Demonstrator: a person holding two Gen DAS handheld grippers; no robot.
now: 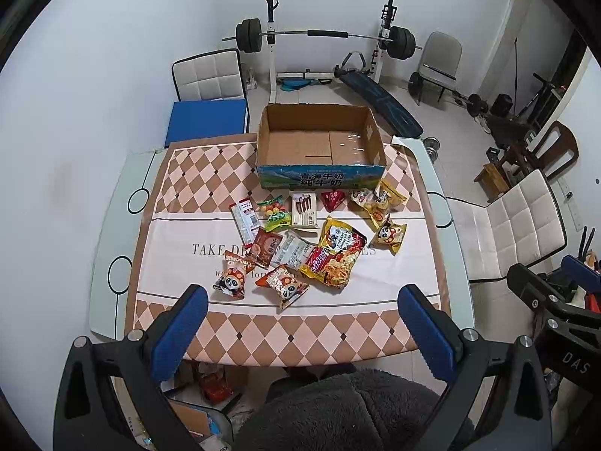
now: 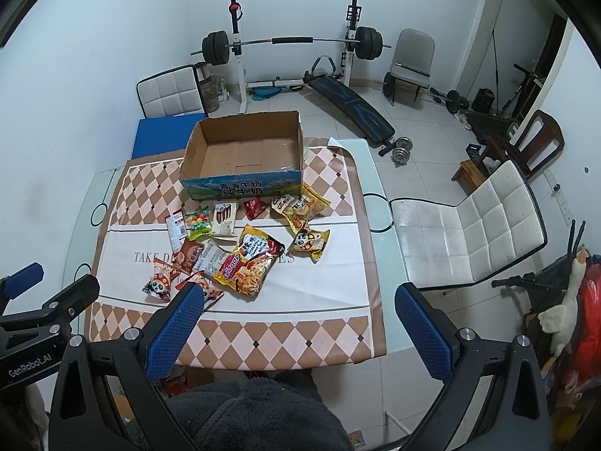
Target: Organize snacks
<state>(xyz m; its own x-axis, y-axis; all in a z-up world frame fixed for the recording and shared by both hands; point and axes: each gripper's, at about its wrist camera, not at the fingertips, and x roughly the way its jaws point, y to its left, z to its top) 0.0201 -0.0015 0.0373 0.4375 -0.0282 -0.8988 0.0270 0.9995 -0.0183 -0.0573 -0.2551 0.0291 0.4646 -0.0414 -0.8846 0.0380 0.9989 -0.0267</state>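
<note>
Nearest the cameras, the left gripper (image 1: pixel 302 302) with blue-padded fingers and the right gripper (image 2: pixel 300 300) both hover spread wide and empty above the near edge of the glass table (image 1: pixel 112 233). On the brown-and-cream diamond-patterned tablecloth (image 1: pixel 263 330) lies a scattered cluster of snack packets, among them an orange panda packet (image 1: pixel 231 276), a large yellow-and-red noodle packet (image 1: pixel 334 257) and a green candy bag (image 1: pixel 277 214). Just behind them stands the open, empty cardboard box (image 1: pixel 321 146) with a blue printed front.
</note>
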